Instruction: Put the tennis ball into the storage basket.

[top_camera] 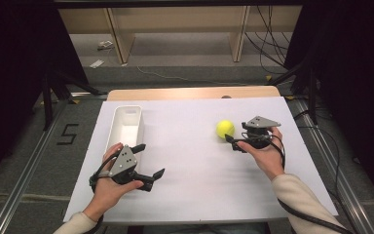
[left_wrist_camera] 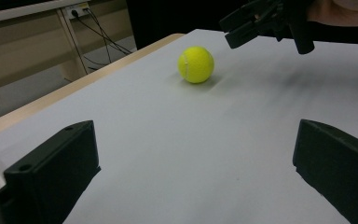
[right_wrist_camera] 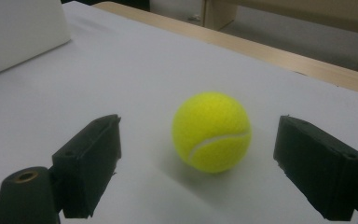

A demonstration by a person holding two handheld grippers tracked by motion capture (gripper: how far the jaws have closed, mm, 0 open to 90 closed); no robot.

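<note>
A fuzzy yellow-green tennis ball [top_camera: 225,128] with a white seam rests on the white sheet covering the table [top_camera: 199,161], toward the right side and a little past the middle, well apart from the long white plastic bin [top_camera: 126,123] that stands on the left. The right gripper [top_camera: 234,140] sits just beside the ball on its near right, and in the right gripper view its two black jaws stand wide apart with the ball [right_wrist_camera: 212,132] between and slightly beyond them, untouched and with bare sheet visible at each side. The step in hand looks like the approach for a grasp: the jaws bracket the ball but have not reached around it. The next move probably calls for a short push forward until the ball sits squarely between the pads, then a gentle squeeze at its widest part, since a round ball can roll away from an off-centre touch. The left gripper [top_camera: 152,163] rests low on the near left, beside the near end of the bin, its jaws also spread and holding nothing; its own view looks across the sheet at the ball [left_wrist_camera: 196,64] and the other gripper [left_wrist_camera: 242,28] beyond. The bin's inside is only partly visible from above, and it appears empty, though its near end is hidden behind the left hand [top_camera: 108,187].
</note>
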